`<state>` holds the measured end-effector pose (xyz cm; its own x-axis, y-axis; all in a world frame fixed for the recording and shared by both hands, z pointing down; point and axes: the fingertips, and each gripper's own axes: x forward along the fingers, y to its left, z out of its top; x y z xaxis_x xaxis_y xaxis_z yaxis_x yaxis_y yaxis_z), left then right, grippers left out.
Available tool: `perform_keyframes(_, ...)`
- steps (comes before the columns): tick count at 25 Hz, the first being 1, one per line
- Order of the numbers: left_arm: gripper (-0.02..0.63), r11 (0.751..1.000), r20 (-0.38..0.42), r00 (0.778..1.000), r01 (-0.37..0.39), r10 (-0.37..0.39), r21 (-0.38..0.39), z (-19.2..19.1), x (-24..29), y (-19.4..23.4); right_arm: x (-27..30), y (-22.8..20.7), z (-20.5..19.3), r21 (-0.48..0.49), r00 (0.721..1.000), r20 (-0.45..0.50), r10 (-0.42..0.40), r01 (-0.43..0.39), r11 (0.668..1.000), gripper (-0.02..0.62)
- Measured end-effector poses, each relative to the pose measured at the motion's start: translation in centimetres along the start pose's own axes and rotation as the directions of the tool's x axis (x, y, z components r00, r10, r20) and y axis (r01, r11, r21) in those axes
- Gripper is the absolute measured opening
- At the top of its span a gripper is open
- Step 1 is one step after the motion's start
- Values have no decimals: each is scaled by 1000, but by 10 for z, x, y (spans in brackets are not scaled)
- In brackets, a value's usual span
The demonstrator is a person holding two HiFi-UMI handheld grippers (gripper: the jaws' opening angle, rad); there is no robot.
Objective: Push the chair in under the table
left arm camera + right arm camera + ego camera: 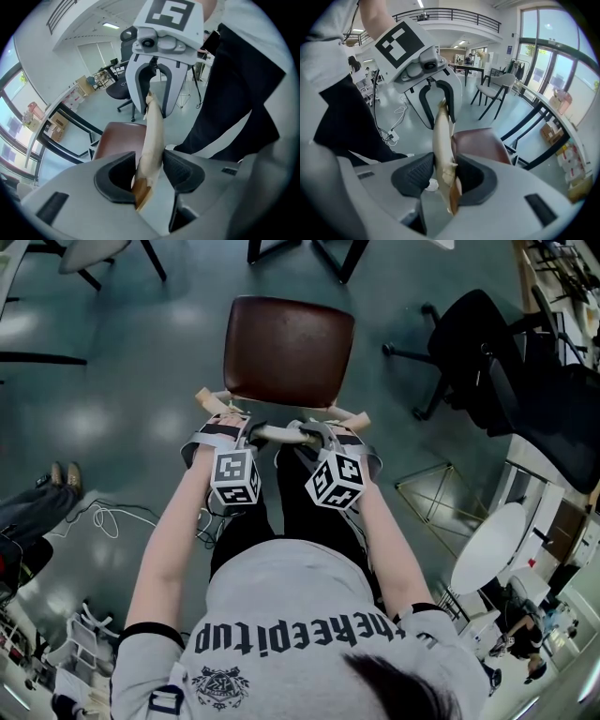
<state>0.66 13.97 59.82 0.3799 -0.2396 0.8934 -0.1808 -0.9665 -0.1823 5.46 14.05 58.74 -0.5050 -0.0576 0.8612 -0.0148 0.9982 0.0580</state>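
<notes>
The chair has a brown seat (289, 348) and a pale wooden backrest rail (281, 433), and it stands on the grey floor just in front of me. Both grippers point down at the rail, side by side. My left gripper (246, 432) is open. The rail (153, 136) runs between its jaws and lies against one pad, with a small gap at the other. My right gripper (314, 434) is shut on the rail (443, 140), with both pads against the wood. Beyond the seat, at the top edge of the head view, are dark table legs (328, 254).
A black office chair (478, 343) stands at the right, near a gold wire frame (436, 498) and a white round top (487, 545). White cables (108, 517) and a person's shoes (61, 474) are on the floor at the left. A black-framed table (543, 117) runs along the windows.
</notes>
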Motion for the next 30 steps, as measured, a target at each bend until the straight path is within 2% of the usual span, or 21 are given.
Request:
perform_keyframes(8, 187, 1000, 10, 1000, -4, 4, 21, -1, 4, 6, 3, -6, -1, -19, 1000, 20, -16, 17, 1000, 158)
perform_keyframes(17, 190, 1000, 4, 1000, -31, 31, 4, 2, 12, 40, 4, -41, -1, -46, 998, 44, -42, 44, 998, 158)
perform_keyframes(30, 190, 1000, 8, 1000, -21, 21, -7, 7, 20, 70, 3, -73, -3, -82, 997, 70, -33, 39, 996, 158)
